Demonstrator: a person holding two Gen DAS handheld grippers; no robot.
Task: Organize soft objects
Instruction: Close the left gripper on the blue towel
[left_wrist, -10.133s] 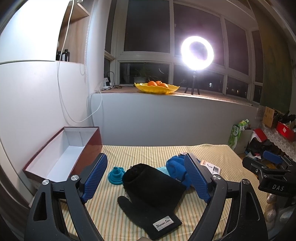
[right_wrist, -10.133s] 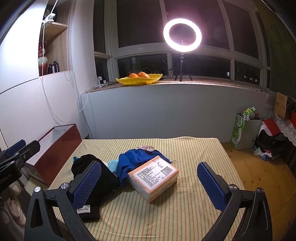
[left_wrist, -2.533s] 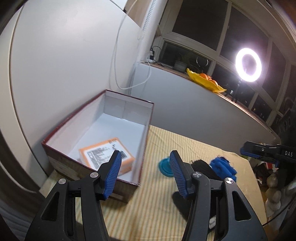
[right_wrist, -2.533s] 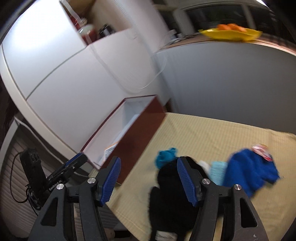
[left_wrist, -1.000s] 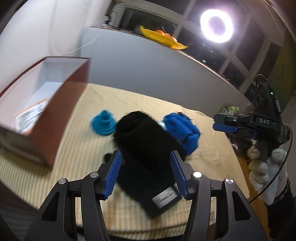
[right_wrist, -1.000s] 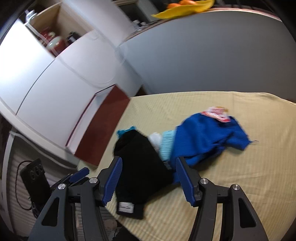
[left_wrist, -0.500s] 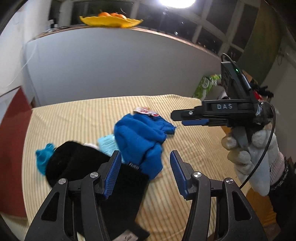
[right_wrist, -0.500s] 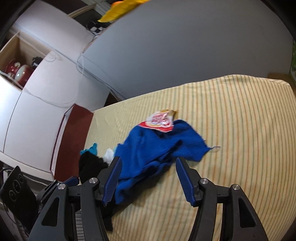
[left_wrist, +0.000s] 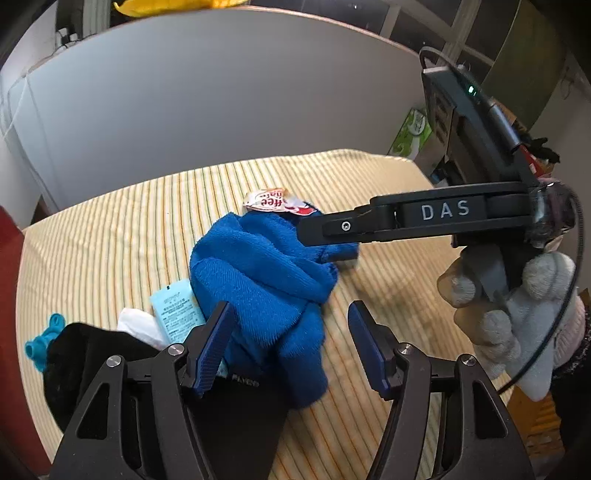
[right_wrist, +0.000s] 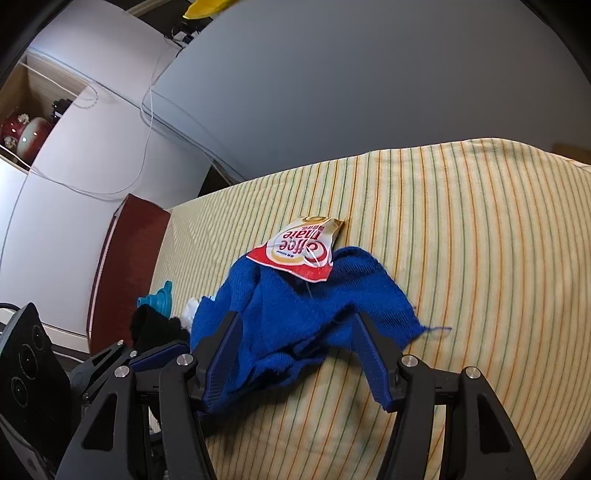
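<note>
The blue cloth (left_wrist: 266, 280) lies crumpled in a heap on the striped table cover (right_wrist: 480, 240). It is the next soft thing to put away, I think. A red and white coffee packet (right_wrist: 299, 247) sits on the far edge of the blue cloth, touching it. On the near left side of the blue cloth lies a pale blue tissue pack (left_wrist: 177, 310), partly tucked under it. Next to that is a black glove (left_wrist: 85, 354), and past the glove a small teal funnel (left_wrist: 40, 341). Further left from the blue cloth stands the dark red box (right_wrist: 125, 266).

The left gripper (left_wrist: 288, 347) hangs over the near end of the blue cloth. Its jaws have just been opening and now stand apart, with the cloth under the gap but not pinched. The right gripper (right_wrist: 299, 354) comes at the blue cloth from the other side. Its jaws stand apart too, on either side of a fold, and do not press on it. A gloved hand (left_wrist: 517, 306) holds the right gripper.

To do this well, each gripper should go down low and take a thick fold before it closes. The coffee packet may ride along or slip off, so lift slowly. The tissue pack could get dragged too, so grab only blue cloth.
</note>
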